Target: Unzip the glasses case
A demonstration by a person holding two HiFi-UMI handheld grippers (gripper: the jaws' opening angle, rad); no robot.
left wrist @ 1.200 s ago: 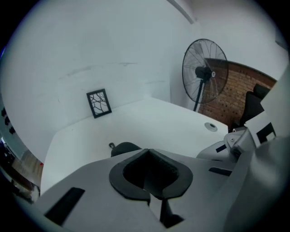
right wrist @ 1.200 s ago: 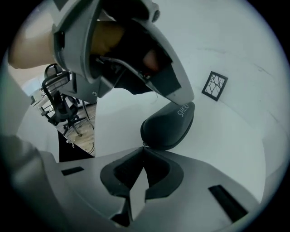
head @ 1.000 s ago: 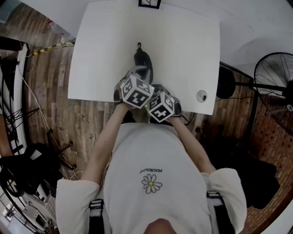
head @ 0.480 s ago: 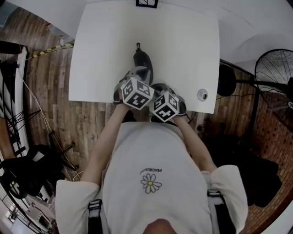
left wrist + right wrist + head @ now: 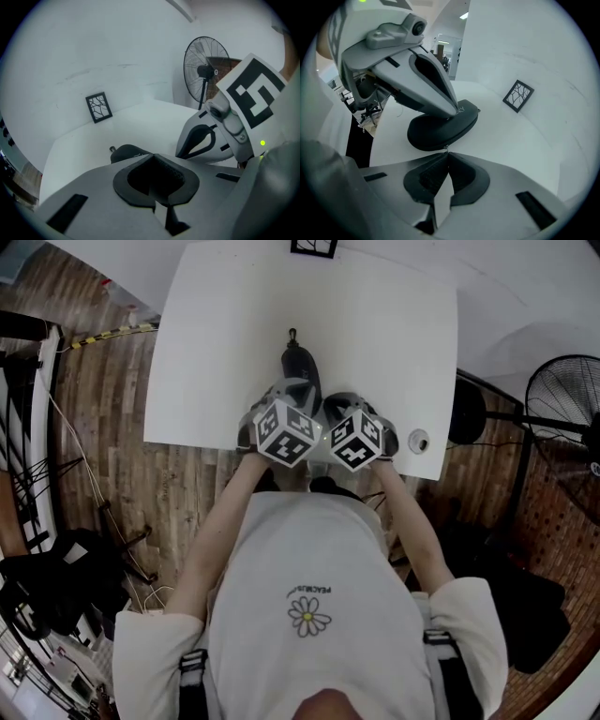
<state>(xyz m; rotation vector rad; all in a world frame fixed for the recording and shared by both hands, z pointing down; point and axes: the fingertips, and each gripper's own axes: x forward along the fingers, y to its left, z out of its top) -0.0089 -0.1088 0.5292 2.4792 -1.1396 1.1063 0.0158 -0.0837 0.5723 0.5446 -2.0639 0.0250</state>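
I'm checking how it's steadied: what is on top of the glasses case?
The left gripper rests its closed jaws on top of the glasses case. The patch under them and the case's inside are covered.

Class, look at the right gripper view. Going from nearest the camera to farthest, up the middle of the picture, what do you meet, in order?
right claw → glasses case → patterned card standing where the table meets the wall
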